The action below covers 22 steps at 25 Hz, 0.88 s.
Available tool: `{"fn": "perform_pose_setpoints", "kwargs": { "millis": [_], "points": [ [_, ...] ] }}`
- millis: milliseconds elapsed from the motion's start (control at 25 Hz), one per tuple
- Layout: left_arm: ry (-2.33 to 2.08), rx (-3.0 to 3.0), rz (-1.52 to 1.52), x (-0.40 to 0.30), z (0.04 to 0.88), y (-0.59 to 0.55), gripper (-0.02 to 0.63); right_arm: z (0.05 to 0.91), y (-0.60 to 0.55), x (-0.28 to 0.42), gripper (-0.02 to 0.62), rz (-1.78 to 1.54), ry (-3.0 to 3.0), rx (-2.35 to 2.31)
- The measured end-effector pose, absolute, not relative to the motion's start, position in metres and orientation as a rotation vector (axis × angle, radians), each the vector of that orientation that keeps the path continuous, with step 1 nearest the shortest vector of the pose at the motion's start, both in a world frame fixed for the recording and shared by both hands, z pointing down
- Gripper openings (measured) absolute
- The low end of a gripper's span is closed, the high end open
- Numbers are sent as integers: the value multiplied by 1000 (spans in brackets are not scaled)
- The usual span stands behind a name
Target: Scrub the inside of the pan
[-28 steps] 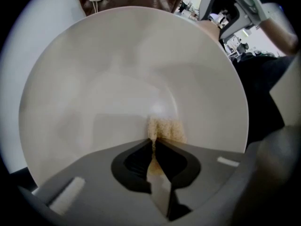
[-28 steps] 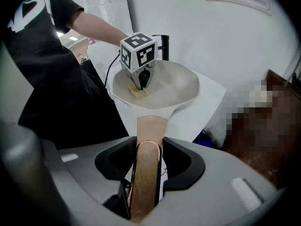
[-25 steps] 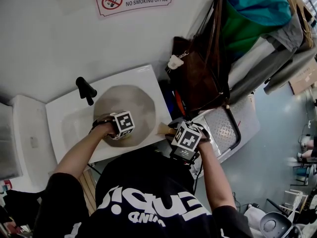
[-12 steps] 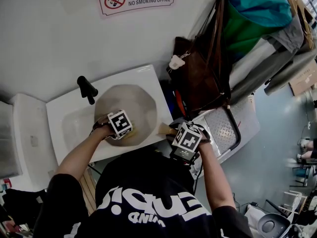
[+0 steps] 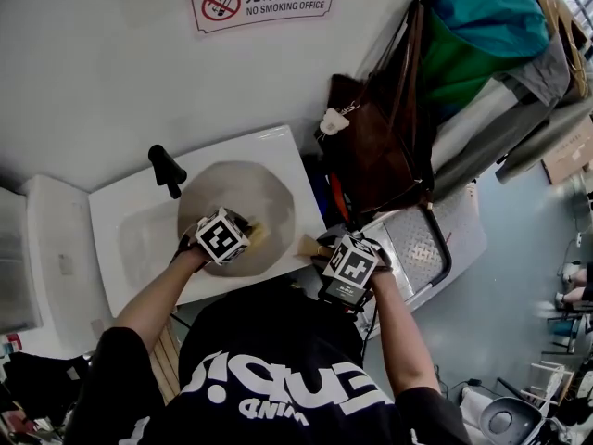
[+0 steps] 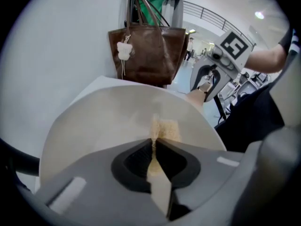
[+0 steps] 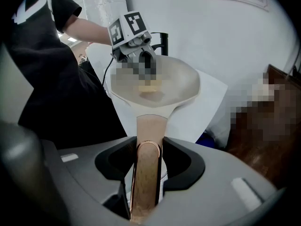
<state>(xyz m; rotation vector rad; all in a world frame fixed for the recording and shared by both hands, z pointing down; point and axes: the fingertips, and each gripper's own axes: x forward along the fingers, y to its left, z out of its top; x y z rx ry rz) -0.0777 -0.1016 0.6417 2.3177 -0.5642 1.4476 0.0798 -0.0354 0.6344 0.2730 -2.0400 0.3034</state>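
Note:
A beige pan lies in the white sink. Its wooden handle sticks out to the right over the sink's front edge. My right gripper is shut on that handle, and in the right gripper view the pan's bowl lies ahead. My left gripper hangs over the pan's near side, shut on a thin tan scouring pad. In the left gripper view the pad pokes out past the closed jaws above the pan's inner surface. The right gripper view shows the left gripper with the pad low inside the pan.
A black faucet stands at the sink's back left. A brown bag hangs on the wall just right of the sink. Below the bag lies a grey metal tread plate. The person's body fills the near side.
The left gripper has lifted and tipped, shifting slightly right inside the pan, so the pad now shows beside its marker cube. The right gripper and handle have stayed put.

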Motion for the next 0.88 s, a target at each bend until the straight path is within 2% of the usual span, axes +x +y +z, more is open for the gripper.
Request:
{"fn": "perform_pose_setpoints", "kwargs": {
  "millis": [880],
  "points": [
    [-639,2358,1215,-63,616,-98,23,642,-34,80,178,265,-2081,289]
  ]
}}
